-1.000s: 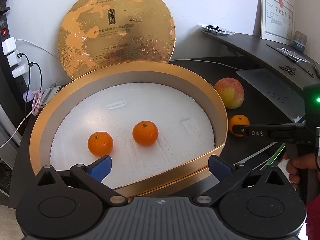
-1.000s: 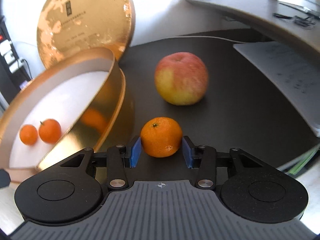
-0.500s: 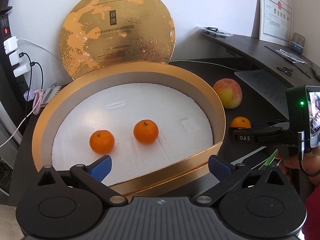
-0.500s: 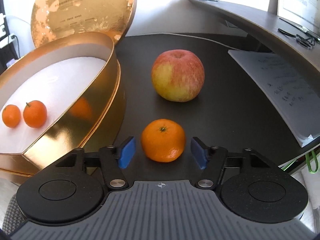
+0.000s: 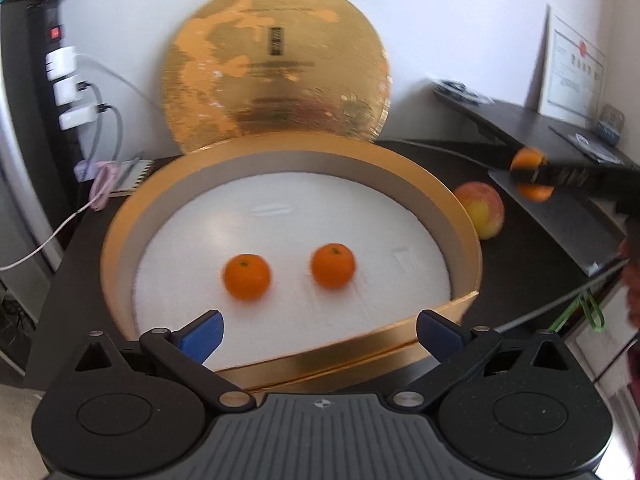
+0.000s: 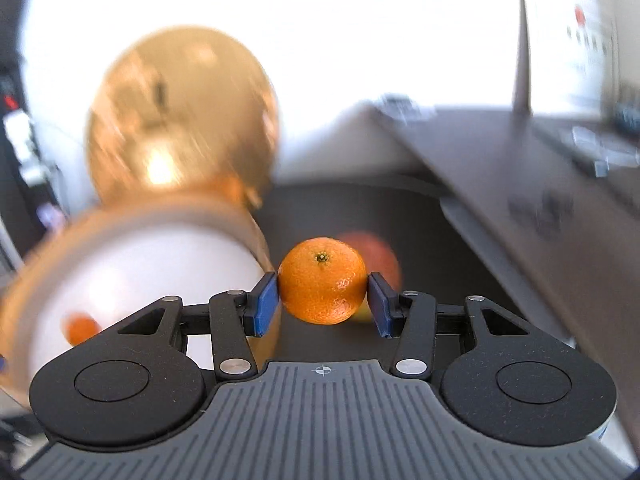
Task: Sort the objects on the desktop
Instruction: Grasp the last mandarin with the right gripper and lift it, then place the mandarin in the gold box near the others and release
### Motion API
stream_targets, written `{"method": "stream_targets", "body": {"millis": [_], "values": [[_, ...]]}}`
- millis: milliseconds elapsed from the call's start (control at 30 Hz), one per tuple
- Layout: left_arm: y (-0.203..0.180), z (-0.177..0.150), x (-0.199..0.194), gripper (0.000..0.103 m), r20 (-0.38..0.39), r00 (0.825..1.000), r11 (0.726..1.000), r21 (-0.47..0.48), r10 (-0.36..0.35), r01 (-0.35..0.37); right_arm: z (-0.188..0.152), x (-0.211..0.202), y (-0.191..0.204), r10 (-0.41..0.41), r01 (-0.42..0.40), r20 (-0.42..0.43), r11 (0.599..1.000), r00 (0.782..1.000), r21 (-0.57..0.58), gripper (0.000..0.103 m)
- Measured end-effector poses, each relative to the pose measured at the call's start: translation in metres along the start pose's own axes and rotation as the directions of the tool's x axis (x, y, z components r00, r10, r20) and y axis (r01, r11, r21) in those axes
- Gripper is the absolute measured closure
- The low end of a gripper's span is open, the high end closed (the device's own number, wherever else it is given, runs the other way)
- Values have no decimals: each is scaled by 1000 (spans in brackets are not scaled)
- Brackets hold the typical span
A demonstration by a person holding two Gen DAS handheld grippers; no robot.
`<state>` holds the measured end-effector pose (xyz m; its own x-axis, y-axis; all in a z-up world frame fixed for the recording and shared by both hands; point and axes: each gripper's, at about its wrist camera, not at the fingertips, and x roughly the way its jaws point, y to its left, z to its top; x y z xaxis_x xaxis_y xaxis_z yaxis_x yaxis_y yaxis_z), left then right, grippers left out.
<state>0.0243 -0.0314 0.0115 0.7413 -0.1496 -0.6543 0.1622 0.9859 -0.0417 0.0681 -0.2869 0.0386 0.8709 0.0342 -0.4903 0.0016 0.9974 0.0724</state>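
Observation:
A round gold box (image 5: 288, 149) with a white foam floor holds two tangerines (image 5: 246, 277) (image 5: 333, 266). Its gold lid (image 5: 276, 72) leans upright on the wall behind. My left gripper (image 5: 319, 334) is open over the box's near rim, with nothing between its fingers. My right gripper (image 6: 322, 304) is shut on a third tangerine (image 6: 320, 276); its jaws have just been opening a little and now press on the fruit. That tangerine (image 5: 527, 159) hangs in the air right of the box. An apple (image 5: 480, 210) lies on the dark desk beside the box.
A power strip with white chargers (image 5: 64, 80) and cables stands at the left. Grey papers (image 5: 560, 216) and a green clip (image 5: 592, 312) lie at the right, under a raised shelf with a framed certificate (image 5: 576, 76). A person's hand (image 5: 632, 272) shows at the right edge.
The right gripper's pads stood apart from the tangerine on the desk, then closed on it and lifted it well above the desk. The left gripper drew back a little from the box.

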Motion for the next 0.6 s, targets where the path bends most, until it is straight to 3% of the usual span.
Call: {"method": "stream_targets", "body": {"millis": [100,300,467,600], "values": [[19,-2,-7,1,17,999,998,-50,28,-27,15,-12,31,76,-74,30,996,997,-53,53],[52,-10,-15,1,10,996,989,-118,86,-84,0,12,92,211,-223,-122,971,970,-91,53],[73,-18,-19,1,-8,995,982,-160,101,-101,-25,41,133,253,-303,-312,945,916,-123,53],[85,-21,-21,1,-15,993,973,-200,118,-118,-36,55,151,257,-337,-402,931,879,-141,53]]}}
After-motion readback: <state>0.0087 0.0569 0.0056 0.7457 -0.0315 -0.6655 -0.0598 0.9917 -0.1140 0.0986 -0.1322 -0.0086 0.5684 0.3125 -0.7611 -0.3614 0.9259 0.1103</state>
